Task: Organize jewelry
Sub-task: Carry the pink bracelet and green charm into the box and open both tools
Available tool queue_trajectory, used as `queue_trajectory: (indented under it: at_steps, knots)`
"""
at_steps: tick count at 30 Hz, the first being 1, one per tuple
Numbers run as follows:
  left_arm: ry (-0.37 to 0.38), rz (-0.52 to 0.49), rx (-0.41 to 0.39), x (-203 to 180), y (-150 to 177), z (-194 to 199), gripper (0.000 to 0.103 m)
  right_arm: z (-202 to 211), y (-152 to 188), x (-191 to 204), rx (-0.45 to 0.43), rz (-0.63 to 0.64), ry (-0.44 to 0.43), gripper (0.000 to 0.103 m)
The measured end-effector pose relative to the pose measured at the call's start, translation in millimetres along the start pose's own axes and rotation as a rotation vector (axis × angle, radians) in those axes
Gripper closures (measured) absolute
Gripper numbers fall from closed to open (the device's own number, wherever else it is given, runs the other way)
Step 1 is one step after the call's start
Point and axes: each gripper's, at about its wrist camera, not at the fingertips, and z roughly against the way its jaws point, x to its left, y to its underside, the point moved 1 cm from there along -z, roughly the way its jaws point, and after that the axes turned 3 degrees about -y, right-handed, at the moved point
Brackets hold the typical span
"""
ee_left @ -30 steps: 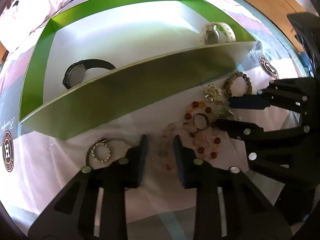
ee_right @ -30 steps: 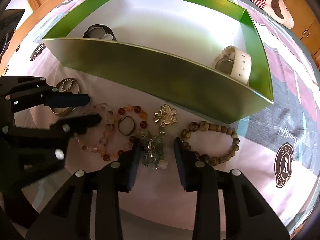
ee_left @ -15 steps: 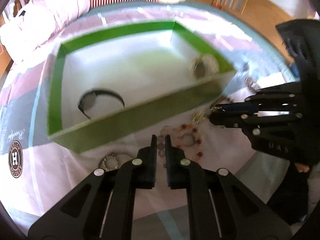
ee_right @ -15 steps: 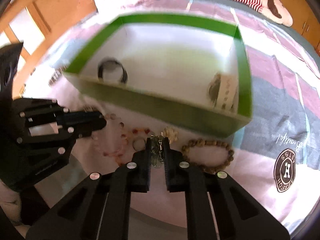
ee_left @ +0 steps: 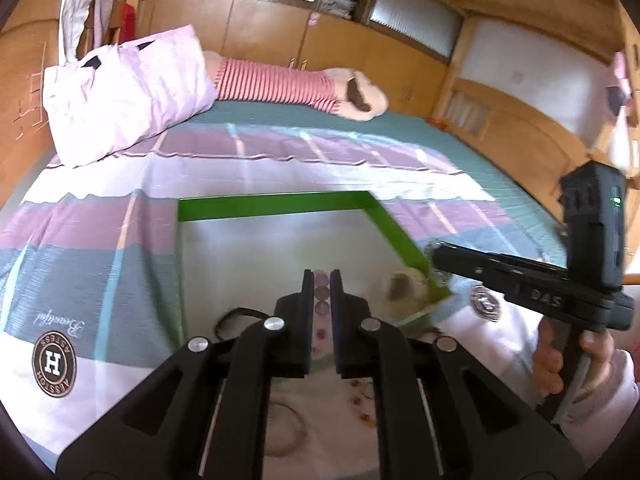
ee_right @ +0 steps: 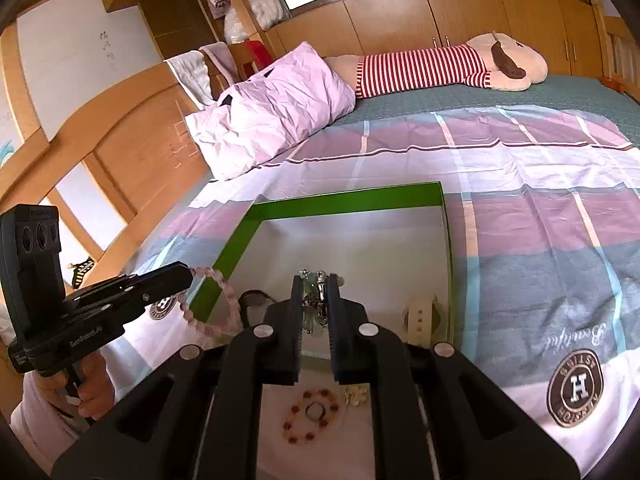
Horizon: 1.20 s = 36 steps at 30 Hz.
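Observation:
My left gripper is shut on a pale pink bead bracelet, which hangs from it in the right wrist view. My right gripper is shut on a silver and green charm piece. Both are held up over the green box with a white floor. A black watch and a white watch lie in the box. A red bead bracelet with a ring inside it and a gold charm lie on the sheet before the box.
The box sits on a bed with a plaid sheet. A pink pillow and a striped plush toy lie at the far end. A metal ring bracelet lies under my left gripper. Wooden cabinets line the wall.
Both grippers closed on their jewelry on the sheet, then lifted and tilted up, carrying the pink bracelet and the charm piece over the box.

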Motion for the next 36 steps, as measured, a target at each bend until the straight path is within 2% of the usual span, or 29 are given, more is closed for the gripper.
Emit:
queue_trajectory:
  at_steps: [7,11,13,15,16,18,21,23,25,26,29,30,32,33,36]
  knots:
    - [-0.002,0.081,0.075,17,-2,-36,0.095,-42,13,-9,0.099,-0.007,0.045,0.092]
    - [0.014,0.07,0.083,12,2,-41,0.094,-47,15,-15,0.109,-0.039,0.049,0.089]
    - [0.027,0.053,0.089,6,3,-45,0.086,-43,14,-18,0.097,-0.065,0.04,0.068]
    - [0.044,0.049,0.099,2,5,-47,0.078,-35,11,-19,0.072,-0.089,0.033,0.055]
    - [0.047,0.049,0.101,1,5,-47,0.076,-31,10,-20,0.061,-0.098,0.03,0.049]
    - [0.039,0.05,0.105,2,5,-45,0.065,-24,7,-22,0.049,-0.117,0.026,0.047]
    - [0.036,0.08,0.11,8,6,-38,0.058,-15,6,-30,0.055,-0.157,0.013,0.047]
    - [0.025,0.084,0.114,12,8,-31,0.056,-8,6,-35,0.082,-0.171,0.042,0.047]
    - [0.018,0.072,0.124,12,11,-23,0.055,-4,8,-35,0.13,-0.15,0.075,0.047]
    - [0.019,0.061,0.134,10,13,-19,0.055,-3,10,-32,0.183,-0.118,0.09,0.047]
    - [0.012,-0.026,0.168,-7,23,-8,0.055,-8,23,-13,0.345,0.043,0.136,0.047]
    - [0.022,-0.048,0.179,-13,26,-7,0.054,-12,28,-9,0.375,0.088,0.162,0.047]
    - [0.063,-0.103,0.219,-30,35,-10,0.054,-22,38,-13,0.424,0.097,0.202,0.048]
    - [0.075,-0.126,0.243,-37,40,-15,0.054,-27,43,-20,0.453,0.078,0.219,0.054]
    - [0.055,-0.188,0.322,-51,58,-34,0.055,-40,52,-38,0.507,0.064,0.34,0.061]
